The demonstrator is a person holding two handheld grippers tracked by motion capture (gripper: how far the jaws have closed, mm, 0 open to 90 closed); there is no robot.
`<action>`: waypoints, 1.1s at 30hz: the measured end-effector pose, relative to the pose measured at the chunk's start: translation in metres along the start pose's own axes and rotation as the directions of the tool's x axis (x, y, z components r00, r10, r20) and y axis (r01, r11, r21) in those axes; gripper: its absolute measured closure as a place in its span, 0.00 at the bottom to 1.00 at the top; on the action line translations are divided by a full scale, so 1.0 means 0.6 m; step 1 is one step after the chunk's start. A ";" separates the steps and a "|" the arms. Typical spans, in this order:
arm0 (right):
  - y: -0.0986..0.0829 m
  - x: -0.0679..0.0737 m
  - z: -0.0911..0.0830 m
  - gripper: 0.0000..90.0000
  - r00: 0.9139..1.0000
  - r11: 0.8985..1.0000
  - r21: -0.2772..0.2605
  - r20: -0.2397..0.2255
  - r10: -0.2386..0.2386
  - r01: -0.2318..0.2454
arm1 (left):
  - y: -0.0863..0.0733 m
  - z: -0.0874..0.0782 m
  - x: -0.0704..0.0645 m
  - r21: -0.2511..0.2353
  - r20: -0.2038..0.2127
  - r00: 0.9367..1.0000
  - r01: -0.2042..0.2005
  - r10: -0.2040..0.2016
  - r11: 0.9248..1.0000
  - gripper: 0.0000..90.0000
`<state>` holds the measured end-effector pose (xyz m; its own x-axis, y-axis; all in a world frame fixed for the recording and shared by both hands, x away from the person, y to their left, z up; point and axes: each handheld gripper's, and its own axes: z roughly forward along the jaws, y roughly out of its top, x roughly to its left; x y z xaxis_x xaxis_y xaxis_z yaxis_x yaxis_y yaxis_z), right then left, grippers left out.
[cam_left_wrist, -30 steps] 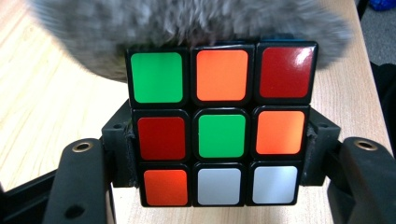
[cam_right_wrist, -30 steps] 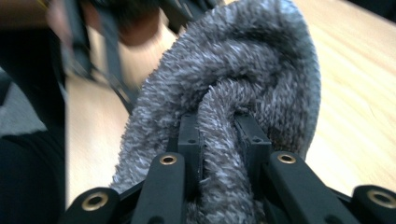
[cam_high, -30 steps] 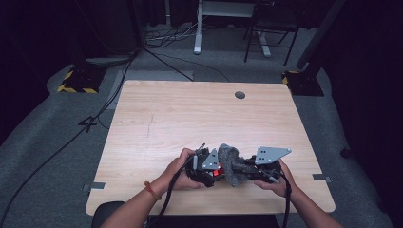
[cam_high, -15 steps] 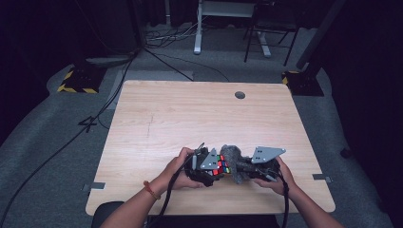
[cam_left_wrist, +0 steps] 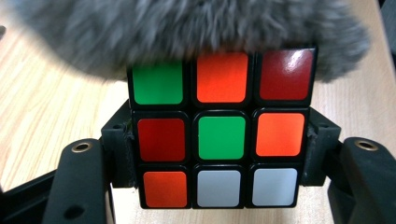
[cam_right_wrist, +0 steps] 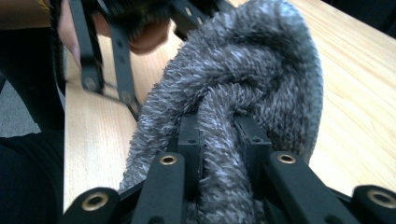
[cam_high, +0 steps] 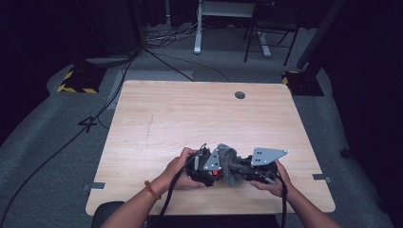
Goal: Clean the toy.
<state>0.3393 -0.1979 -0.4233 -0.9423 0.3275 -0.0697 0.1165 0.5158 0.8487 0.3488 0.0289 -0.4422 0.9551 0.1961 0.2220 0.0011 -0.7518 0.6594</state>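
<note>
The wooden table [cam_high: 190,114] is seen from the high view, and the work is done near its front edge, close to the person. The two hands are held side by side there, almost touching.

A grey fluffy cloth [cam_high: 229,164] is held between the two grippers. It is pinched by the right gripper [cam_right_wrist: 218,140], whose jaws are nearly closed on a bunched fold of it. The cloth runs long-ways away from these jaws, up and forward, toward the other hand.

A color cube [cam_left_wrist: 219,128] is held by the left gripper [cam_left_wrist: 219,154]. The jaws are opened as wide as the cube and pressed on its two sides. The face seen has a green middle square. The cube is held level and has no long side.

The cloth is laid on the far top edge of the cube, just past the top row of squares. The cube seems to be getting wiped. For the next rub, the cloth probably needs to be pulled across that top edge, from the right gripper's side.
</note>
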 end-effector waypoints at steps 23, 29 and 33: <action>-0.034 -0.031 -0.003 0.84 0.996 0.996 0.013 -0.028 0.089 -0.089 | -0.004 -0.023 0.006 -0.135 0.059 0.998 0.044 -0.036 0.990 0.37; -0.021 -0.020 -0.010 0.84 0.998 0.998 -0.016 -0.042 0.056 -0.057 | -0.001 -0.003 -0.004 -0.055 0.047 0.999 0.010 -0.007 0.998 0.36; -0.015 -0.012 -0.008 0.84 0.998 0.999 -0.028 -0.043 0.041 -0.042 | -0.001 -0.001 -0.004 -0.046 0.045 0.999 0.005 -0.003 0.999 0.36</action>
<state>0.3433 -0.2089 -0.4281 -0.9494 0.3139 -0.0127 0.1469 0.4792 0.8653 0.3463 0.0293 -0.4427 0.9675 0.1697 0.1872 -0.0076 -0.7211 0.6928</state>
